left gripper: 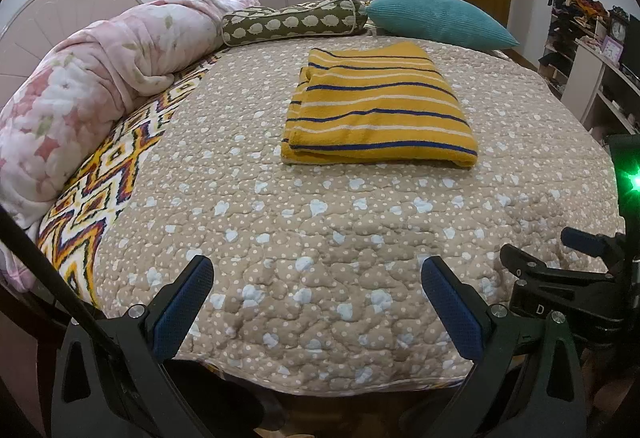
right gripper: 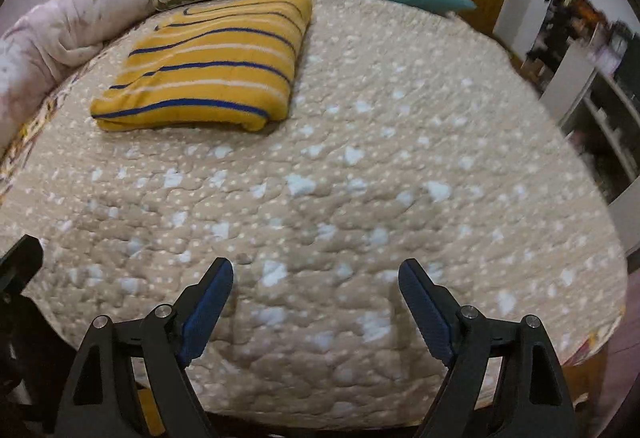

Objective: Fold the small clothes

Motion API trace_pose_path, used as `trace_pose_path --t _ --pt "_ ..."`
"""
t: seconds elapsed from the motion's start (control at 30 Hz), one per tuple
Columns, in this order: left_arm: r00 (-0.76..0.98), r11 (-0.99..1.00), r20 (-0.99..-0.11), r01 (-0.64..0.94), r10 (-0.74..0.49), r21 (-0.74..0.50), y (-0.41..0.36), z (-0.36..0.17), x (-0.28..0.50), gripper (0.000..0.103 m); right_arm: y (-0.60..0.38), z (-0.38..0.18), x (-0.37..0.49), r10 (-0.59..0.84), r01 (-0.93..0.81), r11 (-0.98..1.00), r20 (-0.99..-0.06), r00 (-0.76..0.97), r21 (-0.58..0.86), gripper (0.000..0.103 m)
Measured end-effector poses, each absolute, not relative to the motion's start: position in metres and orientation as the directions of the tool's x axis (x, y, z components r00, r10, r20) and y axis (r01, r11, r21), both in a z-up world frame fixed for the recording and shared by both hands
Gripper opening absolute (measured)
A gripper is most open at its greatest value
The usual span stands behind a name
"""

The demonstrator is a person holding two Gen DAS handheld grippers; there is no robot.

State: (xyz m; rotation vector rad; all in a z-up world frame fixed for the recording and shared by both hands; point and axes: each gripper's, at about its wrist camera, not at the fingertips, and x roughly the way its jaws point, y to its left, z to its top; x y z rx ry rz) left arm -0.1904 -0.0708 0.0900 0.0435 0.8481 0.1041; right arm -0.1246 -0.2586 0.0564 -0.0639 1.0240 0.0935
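Striped cloth (left gripper: 378,106) folded; "D" on right tool (left gripper: 540,309).

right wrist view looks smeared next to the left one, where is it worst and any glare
Right wrist view: motion blur, worst on the shelves at right; striped cloth softer. Left wrist view: sharp, with a green light flaring at the right edge. Both bend the bed edge, fisheye.

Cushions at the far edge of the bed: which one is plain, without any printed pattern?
The teal cushion, plain ribbed fabric. The olive bolster beside it carries a repeating pale print.
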Motion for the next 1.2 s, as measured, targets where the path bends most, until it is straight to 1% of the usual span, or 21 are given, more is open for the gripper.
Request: trace_pose_path --t 0.03,0.2,0.37,0.77,1.0,1.2 --pt "0.656 0.994 -0.747 -0.073 0.107 0.078 -0.071 0.09 -0.191 0.103 -0.26 0.055 -0.123 0.058 -0.107 0.994 -0.857 0.513 0.004 0.088" --pt "0.655 0.994 -0.748 -0.07 0.107 0.081 -0.072 0.09 -0.19 0.103 -0.273 0.054 -0.117 0.202 -0.107 0.979 -0.856 0.475 0.172 0.088" --pt "0.655 0.995 -0.748 -0.067 0.103 0.078 -0.072 0.09 -0.19 0.103 -0.272 0.049 -0.114 0.223 -0.1 0.975 -0.859 0.461 0.2 0.088" --pt "0.657 0.997 -0.75 -0.039 0.079 0.07 -0.078 0.089 -0.19 0.103 -0.265 0.05 -0.122 0.165 -0.092 0.986 -0.861 0.48 0.138 0.088" --pt "0.661 0.995 -0.745 -0.034 0.09 0.09 -0.08 0.09 -0.191 0.103 -0.268 0.049 -0.123 0.142 -0.079 0.99 -0.861 0.489 0.118 0.088" --pt "0.661 0.995 -0.744 -0.043 0.099 0.094 -0.078 0.09 -0.192 0.103 -0.258 0.057 -0.129 0.104 -0.1 0.993 -0.84 0.533 0.06 0.088"
